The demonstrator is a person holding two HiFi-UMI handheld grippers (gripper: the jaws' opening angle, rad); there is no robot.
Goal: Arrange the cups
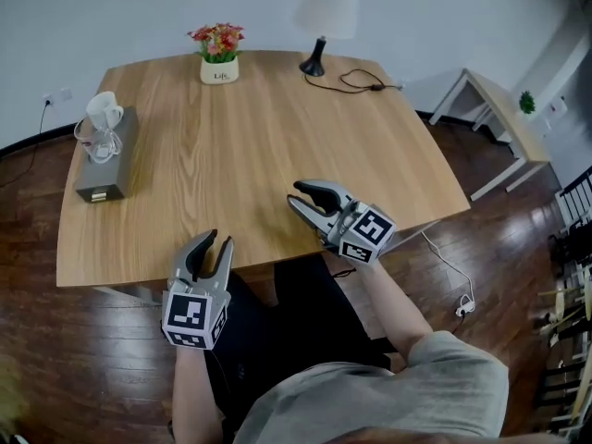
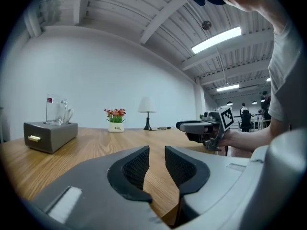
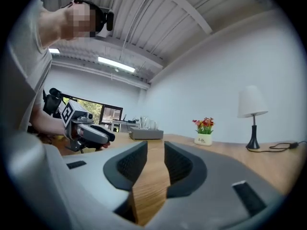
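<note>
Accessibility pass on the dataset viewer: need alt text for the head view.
A person holds the left hand-held gripper and right hand-held gripper, both empty with jaws slightly apart, at the near edge of a wooden table. Cups stand on a grey box at the table's left edge; a flower pot and a lamp sit at the far edge.

How many cups (image 1: 104, 112) stand on the grey box (image 1: 107, 179) is too small to tell.
</note>
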